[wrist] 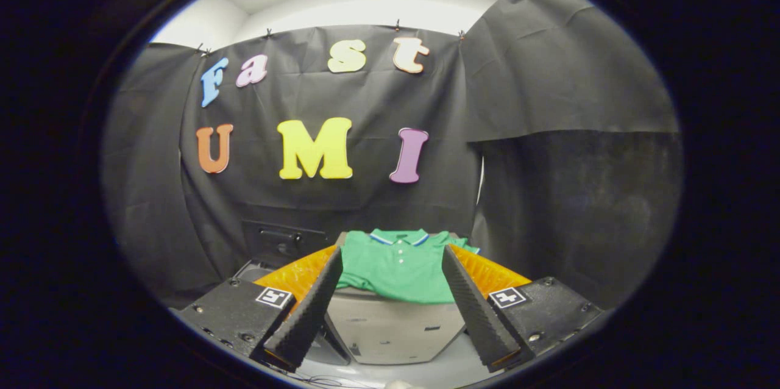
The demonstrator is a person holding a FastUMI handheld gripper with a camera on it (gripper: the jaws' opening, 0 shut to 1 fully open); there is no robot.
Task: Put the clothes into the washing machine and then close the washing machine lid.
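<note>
A green polo shirt (397,267) with a blue-and-white trimmed collar lies spread over the top of a grey box-like stand (393,328), its hem hanging over the front edge. My gripper (393,349) is open, its two fingers wide apart and pointing toward the shirt from a short way in front of the stand. Nothing sits between the fingers. To the left of the stand, behind the left finger, part of a dark machine (283,242) with a raised panel shows; I cannot tell how its lid stands.
Black cloth walls close the booth behind and on both sides. A darker panel (579,212) stands to the right of the stand. A pale floor or tabletop (445,374) lies below the fingers.
</note>
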